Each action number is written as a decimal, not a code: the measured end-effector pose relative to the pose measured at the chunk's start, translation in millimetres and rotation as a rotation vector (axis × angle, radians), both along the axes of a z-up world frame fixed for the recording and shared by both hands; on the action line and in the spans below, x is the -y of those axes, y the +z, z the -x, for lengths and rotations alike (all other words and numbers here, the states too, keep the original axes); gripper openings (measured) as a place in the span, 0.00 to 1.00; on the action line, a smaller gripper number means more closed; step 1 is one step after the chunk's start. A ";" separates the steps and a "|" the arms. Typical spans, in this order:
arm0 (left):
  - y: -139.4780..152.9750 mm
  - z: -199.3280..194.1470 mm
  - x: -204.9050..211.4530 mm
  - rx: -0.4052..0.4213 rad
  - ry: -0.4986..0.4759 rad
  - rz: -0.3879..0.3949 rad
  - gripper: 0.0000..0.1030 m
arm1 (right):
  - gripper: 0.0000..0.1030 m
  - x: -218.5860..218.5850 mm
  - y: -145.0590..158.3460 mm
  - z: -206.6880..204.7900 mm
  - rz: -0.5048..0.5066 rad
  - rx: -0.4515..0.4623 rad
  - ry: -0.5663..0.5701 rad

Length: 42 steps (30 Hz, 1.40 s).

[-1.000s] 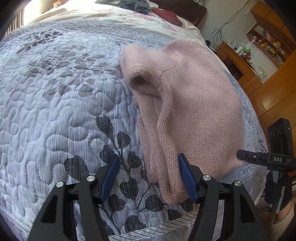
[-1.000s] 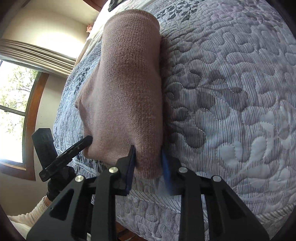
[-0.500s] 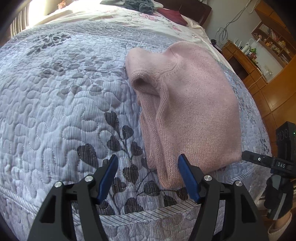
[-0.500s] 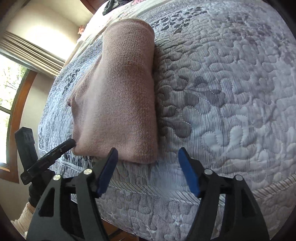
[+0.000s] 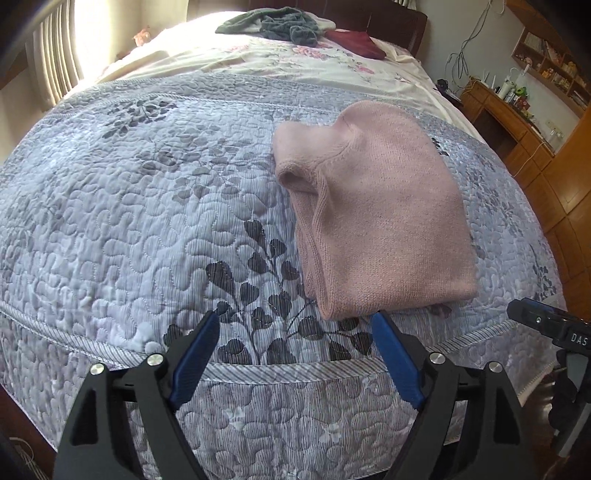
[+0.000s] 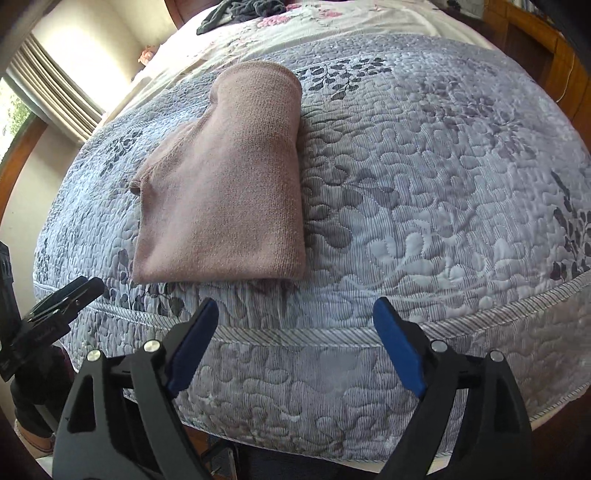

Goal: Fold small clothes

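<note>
The left claw was held wide open and empty at the near edge of the bed, its blue pads spread apart over the grey quilt. Just beyond its right pad, the folded pink knit garment was laid flat on the quilt, close to the near edge, touched by neither claw. In the right wrist view the same garment was seen left of centre, its near folded edge short of the quilt's striped border. The right claw was likewise held wide open with nothing between its pads, near the bed's edge and to the right of the garment. At the far end of the bed, dark clothes were left heaped on a floral sheet.
</note>
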State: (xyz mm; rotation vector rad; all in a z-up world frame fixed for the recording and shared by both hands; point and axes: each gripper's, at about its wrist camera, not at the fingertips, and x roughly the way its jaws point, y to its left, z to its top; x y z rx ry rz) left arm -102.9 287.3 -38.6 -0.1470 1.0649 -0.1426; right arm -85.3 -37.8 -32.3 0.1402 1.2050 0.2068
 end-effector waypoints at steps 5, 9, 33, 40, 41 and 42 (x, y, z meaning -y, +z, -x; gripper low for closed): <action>13.6 12.0 1.6 0.009 0.009 0.007 0.82 | 0.88 -13.1 17.0 11.3 0.053 0.033 -0.007; 24.8 20.0 2.8 0.024 0.012 -0.001 0.82 | 0.88 -19.8 31.1 21.6 0.091 0.062 -0.016; 65.8 59.2 24.8 0.086 0.000 -0.129 0.84 | 0.96 -42.1 78.6 60.3 0.198 0.159 -0.009; 68.3 63.5 28.4 0.095 -0.011 -0.142 0.84 | 0.97 -48.7 81.2 64.7 0.211 0.165 0.001; 68.1 63.5 28.4 0.095 -0.010 -0.142 0.84 | 0.97 -49.1 81.3 64.6 0.209 0.165 0.002; 68.2 63.7 28.6 0.095 -0.010 -0.143 0.84 | 0.97 -49.4 81.2 64.3 0.207 0.165 0.000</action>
